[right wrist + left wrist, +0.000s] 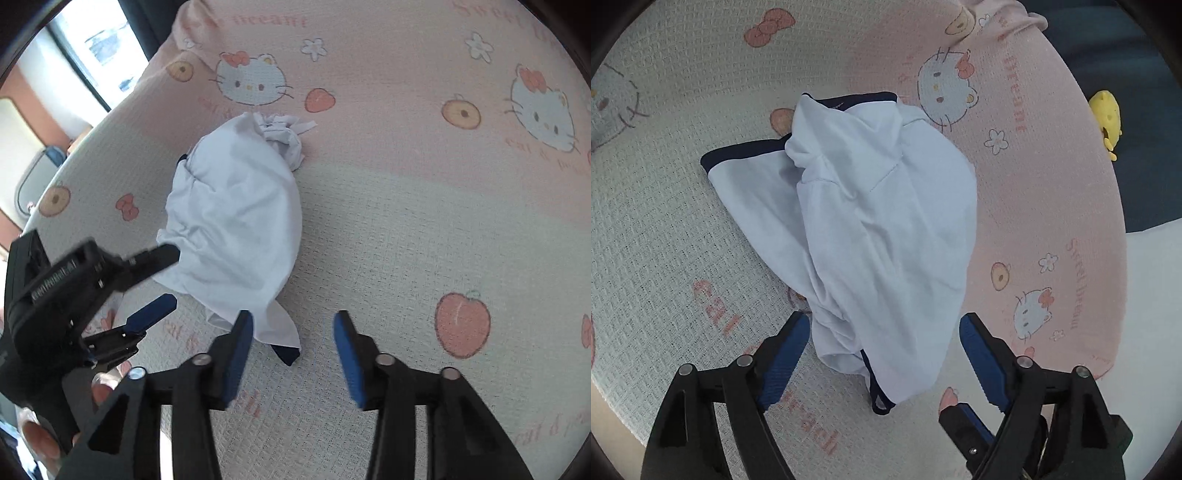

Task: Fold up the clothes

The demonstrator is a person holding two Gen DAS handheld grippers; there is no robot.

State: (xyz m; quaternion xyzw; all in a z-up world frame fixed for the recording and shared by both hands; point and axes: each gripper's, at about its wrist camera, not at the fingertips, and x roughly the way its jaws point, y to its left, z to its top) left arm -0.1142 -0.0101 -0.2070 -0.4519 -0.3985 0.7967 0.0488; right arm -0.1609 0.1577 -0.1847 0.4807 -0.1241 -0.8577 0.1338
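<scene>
Grippers spread, shirt lengthwise ahead

Shirt: smooth matt white cloth, navy trim. Bedspread: waffle-textured printed cloth. Left hand-held gripper: matt black plastic, ribbed blue pads, metal pins.

A yellow plush toy lies beyond the cartoon-cat bedsheet.
</scene>
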